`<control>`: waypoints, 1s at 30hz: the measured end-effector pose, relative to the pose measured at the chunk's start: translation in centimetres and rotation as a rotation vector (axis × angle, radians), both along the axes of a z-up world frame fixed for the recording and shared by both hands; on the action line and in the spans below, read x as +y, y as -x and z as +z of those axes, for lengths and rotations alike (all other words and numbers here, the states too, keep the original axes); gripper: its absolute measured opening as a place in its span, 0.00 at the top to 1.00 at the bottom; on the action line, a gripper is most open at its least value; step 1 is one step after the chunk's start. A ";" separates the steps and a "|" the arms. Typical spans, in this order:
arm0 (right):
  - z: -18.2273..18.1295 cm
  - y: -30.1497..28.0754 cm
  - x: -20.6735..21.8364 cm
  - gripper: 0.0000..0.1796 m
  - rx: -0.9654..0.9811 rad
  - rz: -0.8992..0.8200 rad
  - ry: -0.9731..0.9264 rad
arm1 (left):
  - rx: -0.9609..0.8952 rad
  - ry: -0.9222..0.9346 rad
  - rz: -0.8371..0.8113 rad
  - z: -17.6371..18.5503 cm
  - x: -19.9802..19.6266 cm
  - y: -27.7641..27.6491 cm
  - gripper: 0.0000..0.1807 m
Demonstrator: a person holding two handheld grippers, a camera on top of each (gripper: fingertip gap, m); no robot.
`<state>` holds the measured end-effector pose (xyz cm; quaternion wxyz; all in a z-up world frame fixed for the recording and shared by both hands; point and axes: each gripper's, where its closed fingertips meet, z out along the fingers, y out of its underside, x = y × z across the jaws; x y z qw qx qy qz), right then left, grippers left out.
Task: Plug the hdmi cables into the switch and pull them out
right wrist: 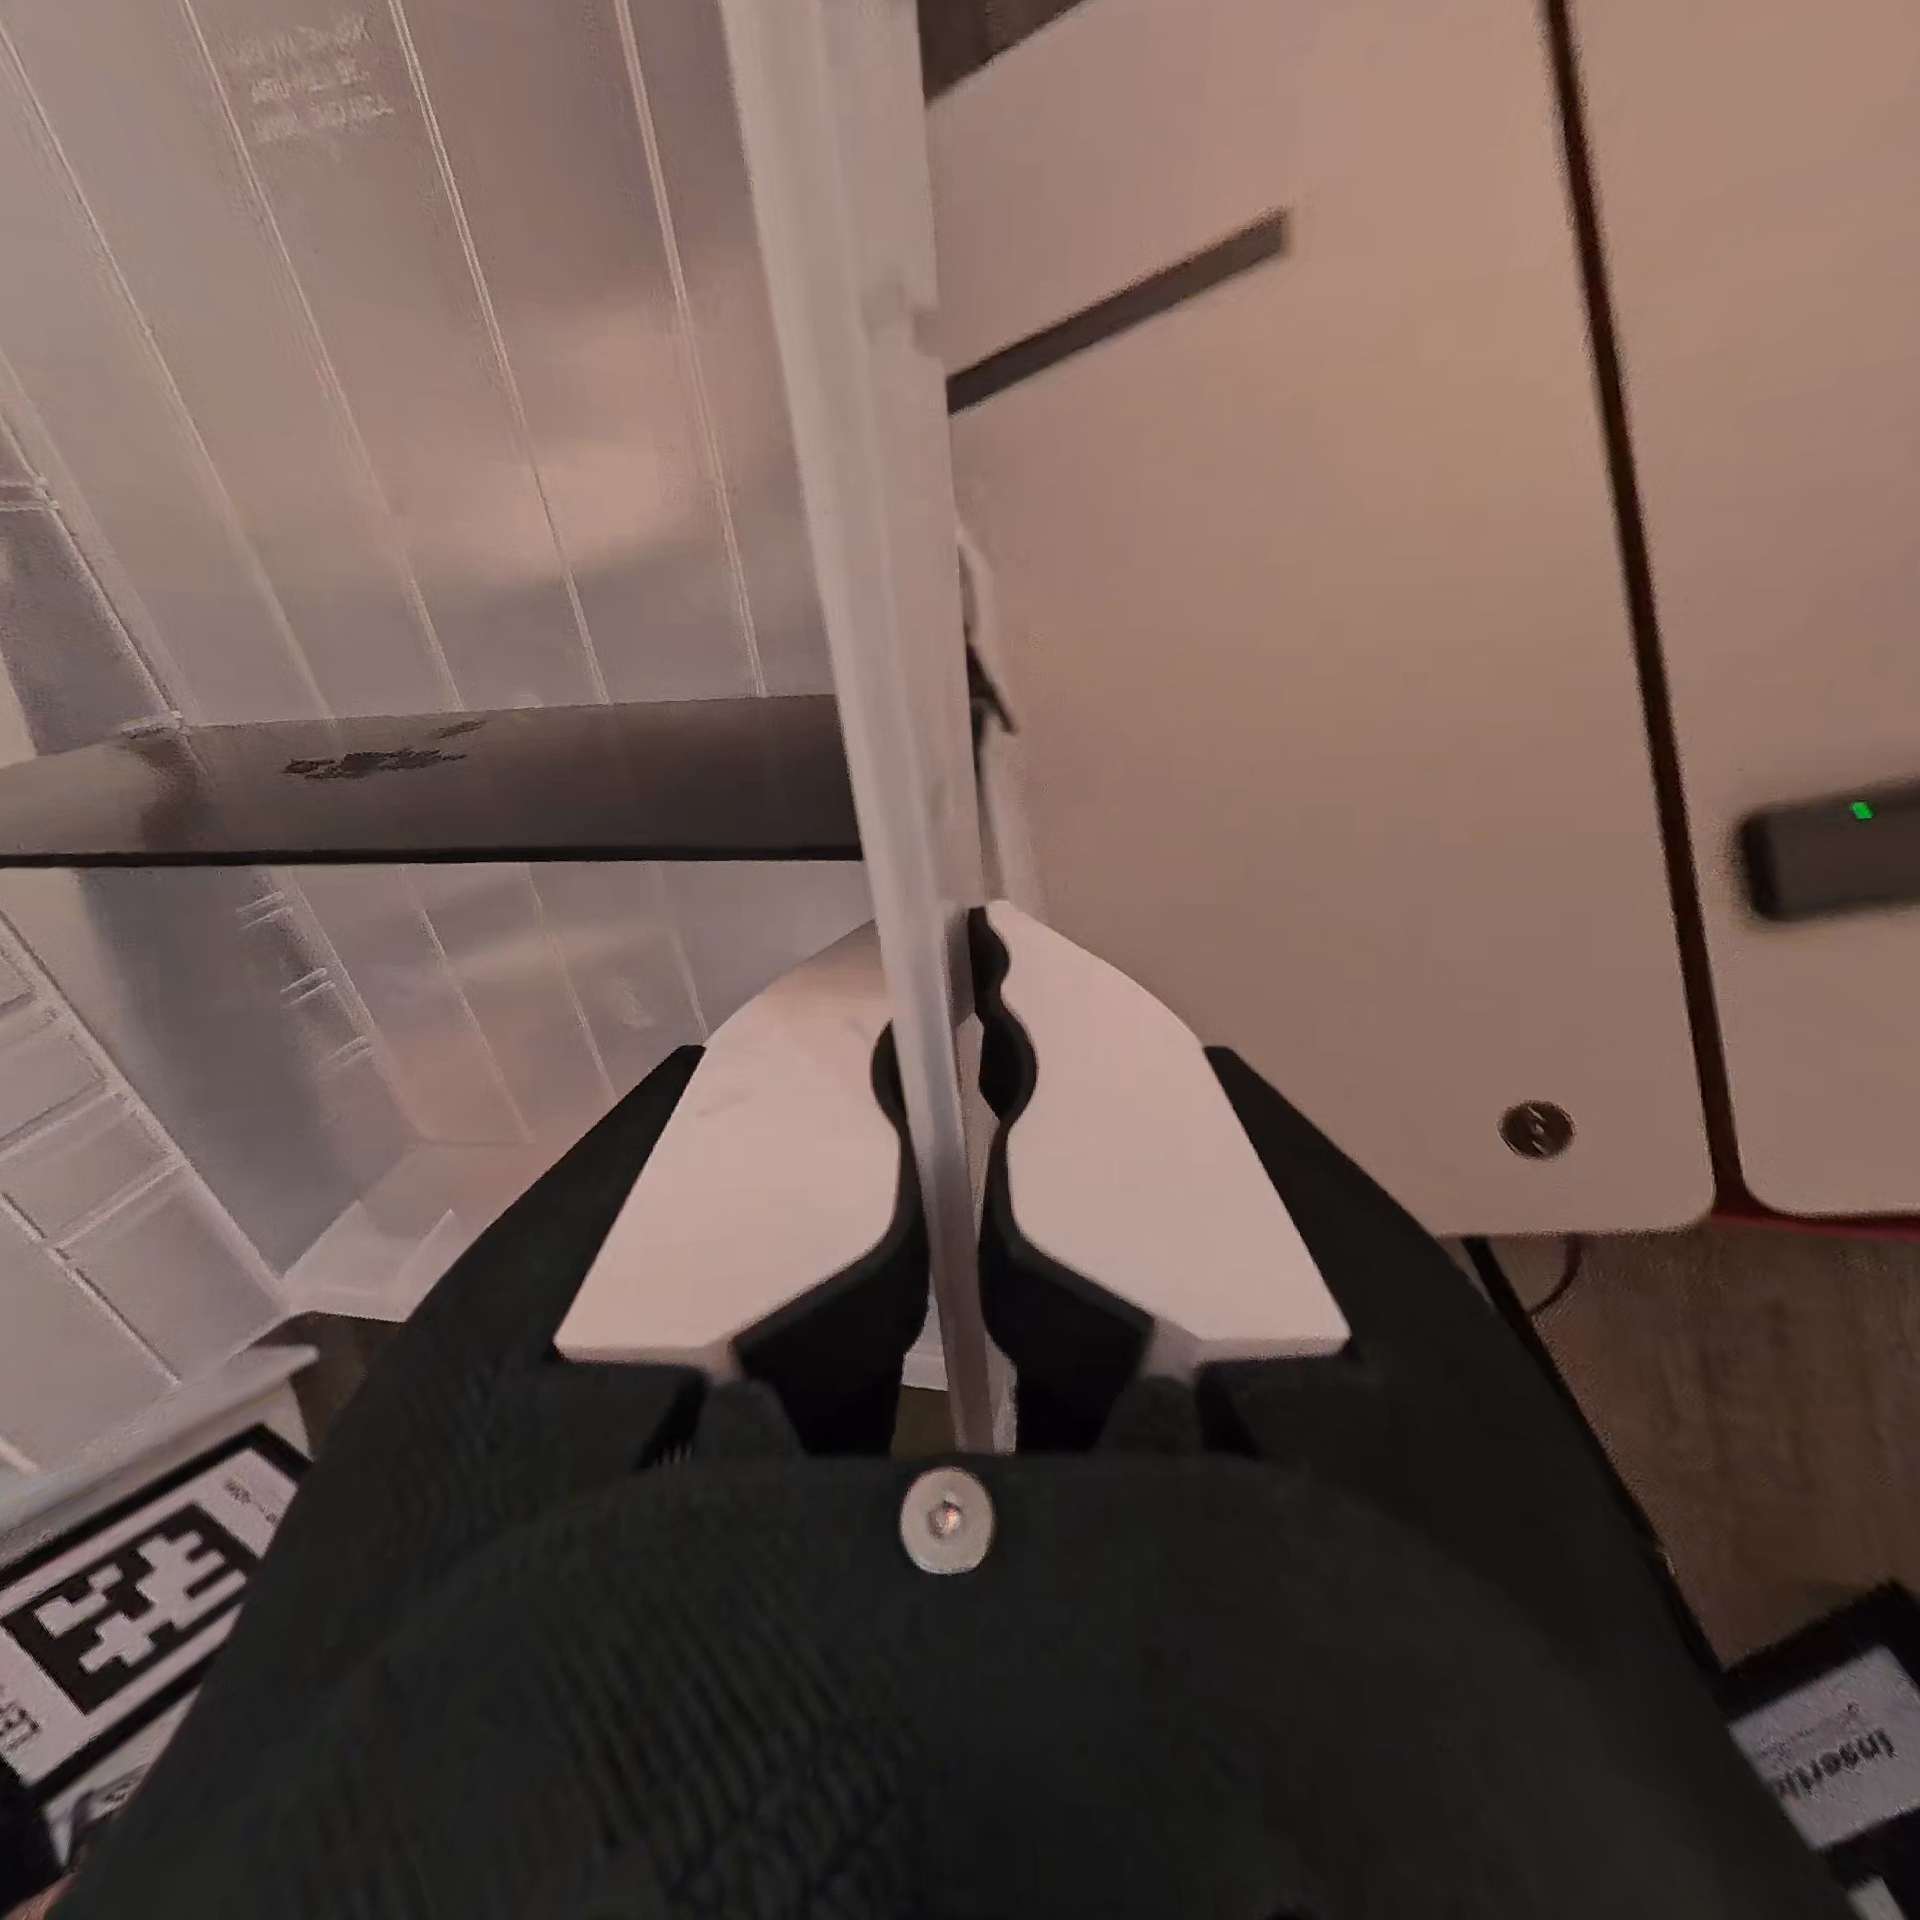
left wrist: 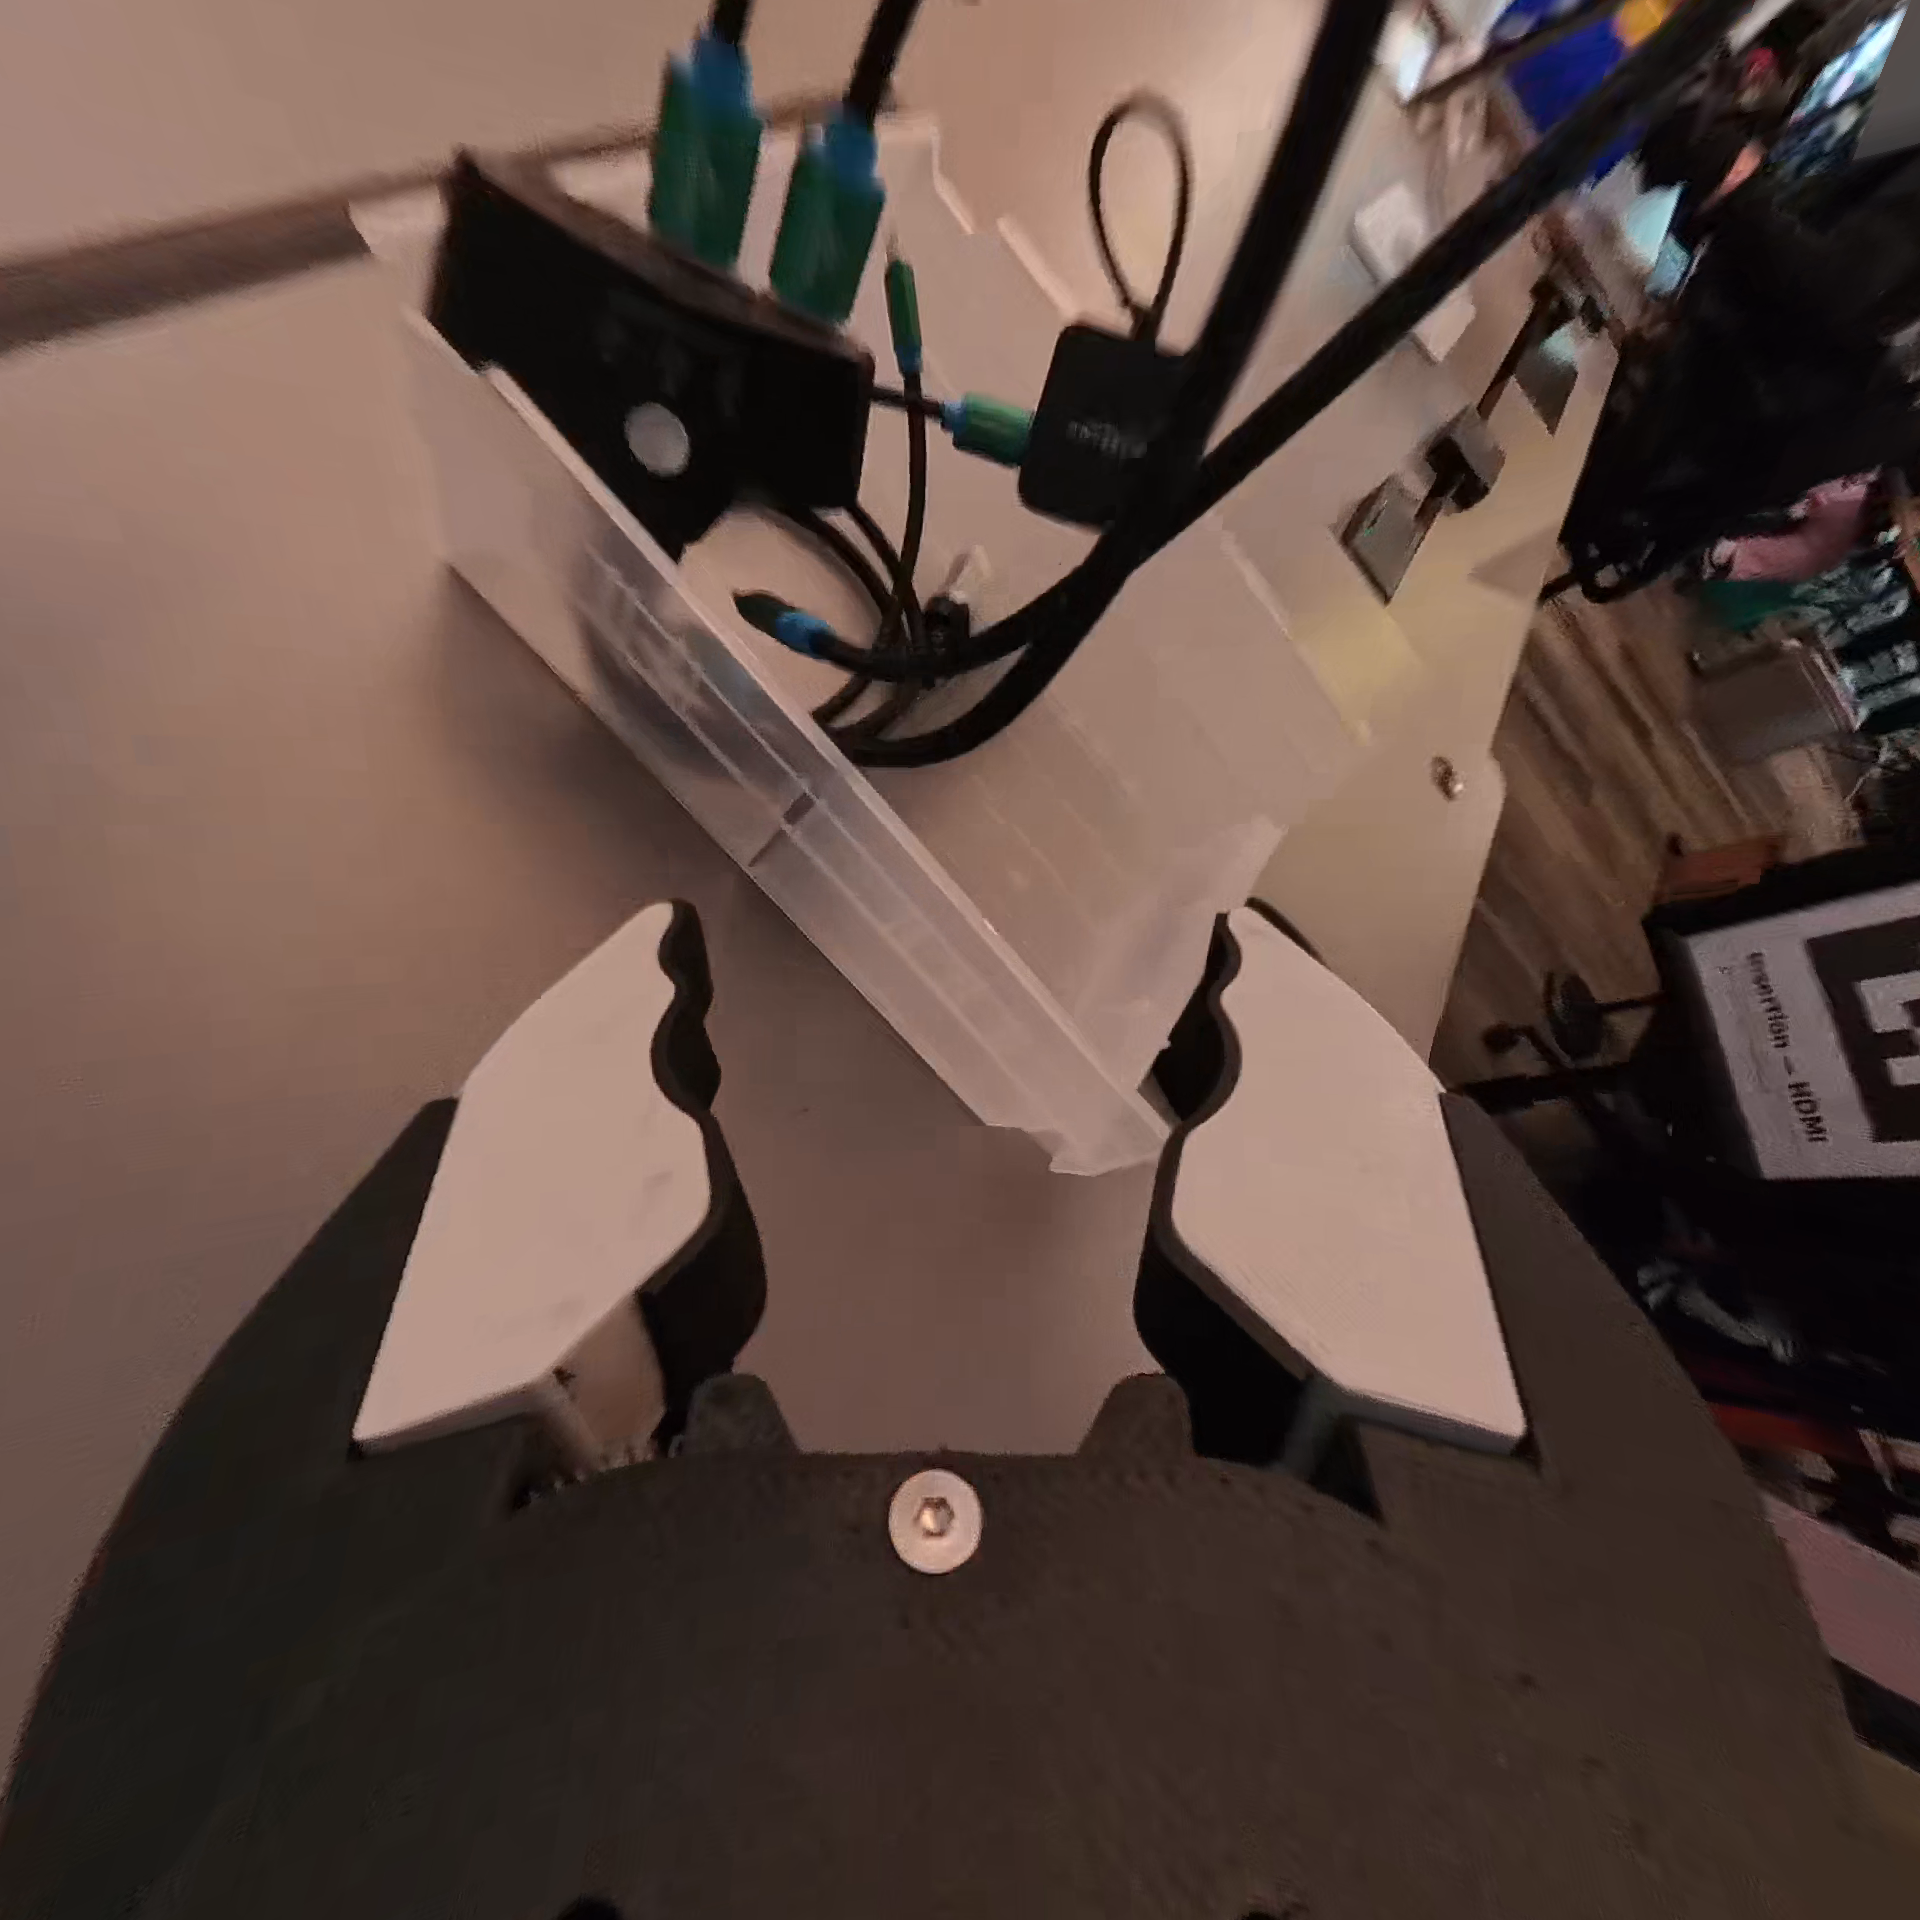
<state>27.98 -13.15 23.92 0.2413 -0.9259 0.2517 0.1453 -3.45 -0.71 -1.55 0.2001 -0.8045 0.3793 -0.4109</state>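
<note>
Gripping bin wall (right wrist: 914,727), right gripper (right wrist: 940,1039); left gripper (left wrist: 951,997) agape.

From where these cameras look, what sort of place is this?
Probably a robotics lab or workshop. A black HDMI switch sits in a clear plastic bin on a white table, printed marker tags stand nearby, and cluttered shelves fill the background.

A lab or workshop is suggested: fiducial marker boards (left wrist: 1829,1039), a white tabletop (left wrist: 208,727), and cluttered equipment (left wrist: 1766,343) are seen.
</note>
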 end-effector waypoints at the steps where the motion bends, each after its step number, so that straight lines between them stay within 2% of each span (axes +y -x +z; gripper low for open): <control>1: -1.2 -1.7 -1.5 0.97 0.010 -0.037 0.012 | 0.057 0.001 -0.010 -1.6 -0.2 -0.7 0.50; 3: -3.9 -4.7 -4.1 0.97 0.029 -0.112 0.037 | 0.148 -0.006 -0.033 -4.0 -0.6 -1.6 0.49; 6: -8.5 -8.1 -7.3 0.97 0.046 -0.195 0.096 | 0.178 -0.014 -0.053 -5.2 -1.3 -2.8 0.52; 8: -11.8 -9.6 -9.0 0.97 0.050 -0.230 0.156 | 0.208 -0.039 -0.080 -5.9 -1.7 -3.2 0.59; 9: -13.5 -10.1 -9.7 0.97 0.051 -0.239 0.189 | 0.229 -0.067 -0.095 -6.3 -1.7 -3.3 0.70; 10: -15.3 -10.4 -10.3 0.97 0.057 -0.244 0.224 | 0.242 -0.082 -0.100 -6.7 -1.7 -3.4 0.74; 13: -20.3 -10.9 -11.7 0.97 0.093 -0.257 0.313 | 0.218 -0.012 -0.116 -6.9 -2.1 -3.4 0.75; 15: -23.4 -10.9 -12.2 0.97 0.118 -0.254 0.354 | 0.195 0.032 -0.155 -6.8 -2.5 -3.3 0.81; 19: -28.2 -10.0 -12.1 0.97 0.158 -0.207 0.403 | 0.259 0.011 -0.174 -6.6 -1.1 -0.5 0.87; 23: -31.1 -8.2 -10.6 0.97 0.167 -0.115 0.423 | 0.306 0.064 -0.122 -6.4 1.6 4.4 0.90; 25: -32.1 -7.1 -9.2 0.97 0.161 -0.063 0.416 | 0.318 0.088 -0.061 -6.4 3.3 7.4 0.92; 30: -34.1 -4.1 -5.3 0.97 0.136 0.047 0.394 | 0.391 0.003 0.202 -6.2 8.5 17.3 0.96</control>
